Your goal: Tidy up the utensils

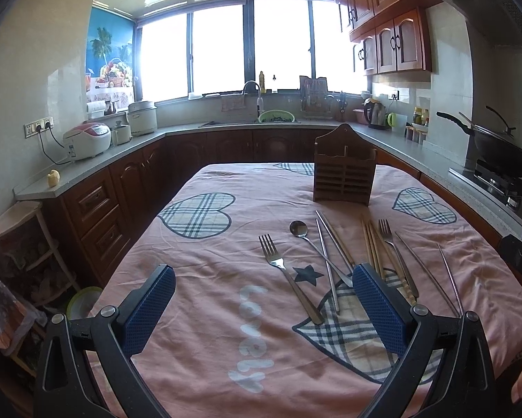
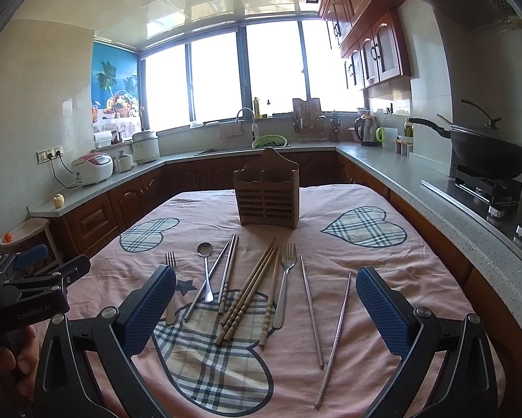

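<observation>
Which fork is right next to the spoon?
The left fork, lying beside the spoon. The other fork lies past the wooden chopsticks.

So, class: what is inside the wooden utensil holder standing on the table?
Nothing rises above the rim of the wooden utensil holder. All the cutlery, such as the spoon and wooden chopsticks, lies on the tablecloth before it. Its slatted front hides the compartments' depths.

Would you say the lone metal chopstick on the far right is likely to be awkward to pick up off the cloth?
Probably. The metal chopstick looks thin and smooth, so it may slip between the pads. It lies flat on the soft tablecloth, leaving little to get under. Being rod-shaped, it may roll if nudged sideways; it likely stays stiff.
</observation>
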The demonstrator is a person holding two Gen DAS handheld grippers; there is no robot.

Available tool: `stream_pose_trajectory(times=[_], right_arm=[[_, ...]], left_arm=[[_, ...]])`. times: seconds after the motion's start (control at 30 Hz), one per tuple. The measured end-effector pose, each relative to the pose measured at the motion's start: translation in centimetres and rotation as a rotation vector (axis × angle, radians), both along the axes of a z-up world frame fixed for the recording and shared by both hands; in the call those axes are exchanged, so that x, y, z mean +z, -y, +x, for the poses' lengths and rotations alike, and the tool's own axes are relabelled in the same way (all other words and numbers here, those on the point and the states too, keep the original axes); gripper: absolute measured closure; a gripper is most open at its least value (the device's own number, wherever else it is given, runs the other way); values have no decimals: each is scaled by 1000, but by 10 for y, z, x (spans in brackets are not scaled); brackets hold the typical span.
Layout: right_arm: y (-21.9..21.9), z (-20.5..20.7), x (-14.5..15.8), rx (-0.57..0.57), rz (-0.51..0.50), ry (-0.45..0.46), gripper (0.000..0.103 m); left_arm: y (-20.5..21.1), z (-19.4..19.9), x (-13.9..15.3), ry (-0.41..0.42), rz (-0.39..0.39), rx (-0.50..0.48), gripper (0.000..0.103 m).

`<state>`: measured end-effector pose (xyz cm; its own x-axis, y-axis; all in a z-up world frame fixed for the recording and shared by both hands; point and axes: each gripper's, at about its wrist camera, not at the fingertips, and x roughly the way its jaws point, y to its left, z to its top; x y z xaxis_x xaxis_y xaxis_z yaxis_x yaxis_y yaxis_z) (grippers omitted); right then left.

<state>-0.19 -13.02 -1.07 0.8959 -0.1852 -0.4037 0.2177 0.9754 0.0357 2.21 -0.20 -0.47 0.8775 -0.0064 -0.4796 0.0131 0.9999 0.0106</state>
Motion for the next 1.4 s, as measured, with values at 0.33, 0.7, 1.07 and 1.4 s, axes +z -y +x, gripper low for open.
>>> stream_pose_trajectory(times=[0.33,0.7,1.07,1.4], right_arm=[[32,35,-13,9,79,-114,0],[80,104,-45,13,212,-301,28],[114,171,-79,19,283,-442,49],[127,213,-109,41,281,-566,65]], left_arm=[[3,68,4,-165,-27,-76,3],[8,162,9,-297,-58,-135,23],[13,262,-20,-463,-51,-140,46],[27,324,-64,-595,-32,-135,69]])
